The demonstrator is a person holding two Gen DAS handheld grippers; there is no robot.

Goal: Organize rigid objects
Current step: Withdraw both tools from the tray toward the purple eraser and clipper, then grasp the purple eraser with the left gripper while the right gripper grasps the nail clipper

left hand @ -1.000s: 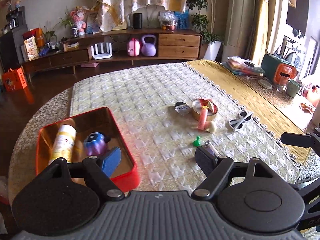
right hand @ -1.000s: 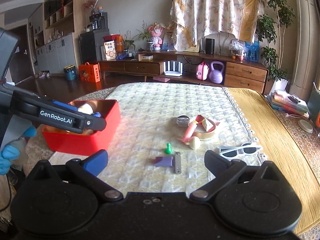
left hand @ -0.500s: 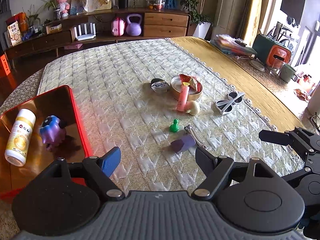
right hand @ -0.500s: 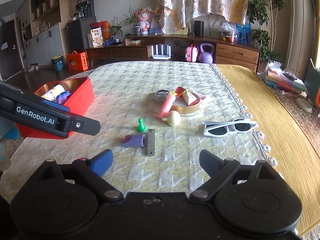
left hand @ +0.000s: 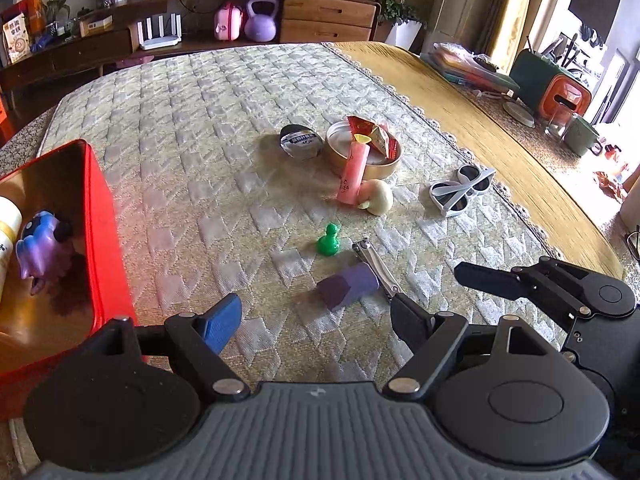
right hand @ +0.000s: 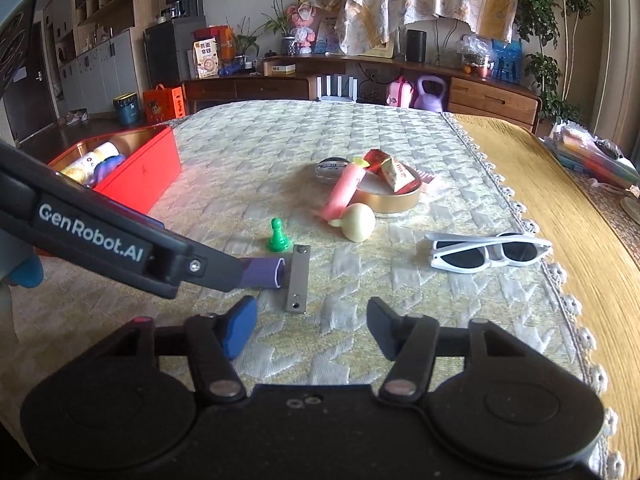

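My left gripper is open and empty, just short of a purple hexagonal block lying beside a metal nail clipper. My right gripper is open and empty, just short of the clipper and the block. A green pawn, a pink tube, a cream garlic-shaped piece, a gold tin with red packets and a round tin lie farther on. The red box at the left holds a purple toy and a white bottle.
White sunglasses lie to the right, near the lace edge of the quilted cloth. A yellow cloth covers the table's right side, with books and cups at its far end. The left gripper's arm crosses the right wrist view.
My left gripper has swung right from over the red box toward the purple block. My right gripper has moved forward and lower toward the nail clipper. Both stayed open.
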